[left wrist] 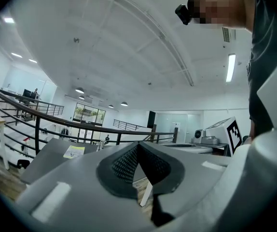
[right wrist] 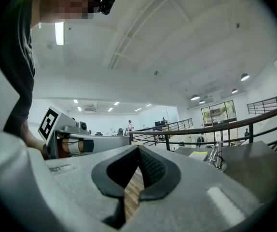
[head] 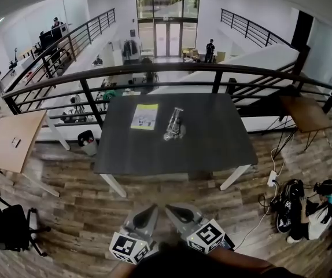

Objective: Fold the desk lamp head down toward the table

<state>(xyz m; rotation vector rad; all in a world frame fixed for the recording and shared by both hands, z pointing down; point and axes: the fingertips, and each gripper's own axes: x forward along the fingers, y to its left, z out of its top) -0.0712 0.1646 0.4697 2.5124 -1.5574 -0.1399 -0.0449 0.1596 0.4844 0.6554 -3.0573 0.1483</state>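
Note:
A small silver desk lamp (head: 174,124) stands near the middle of a dark table (head: 212,149), its arm partly folded. It shows small in the left gripper view (left wrist: 100,144) and in the right gripper view (right wrist: 218,156). My left gripper (head: 154,207) and right gripper (head: 168,208) are side by side over the wooden floor, well short of the table's near edge, and they point toward it. In the gripper views the left gripper (left wrist: 138,144) and the right gripper (right wrist: 138,146) each have their jaws shut with nothing between them.
A yellow and white sheet (head: 144,116) lies on the table left of the lamp. A black railing (head: 154,69) runs behind the table. A wooden desk (head: 13,141) and an office chair (head: 7,225) stand at the left. A person (head: 313,210) sits on the floor at the right.

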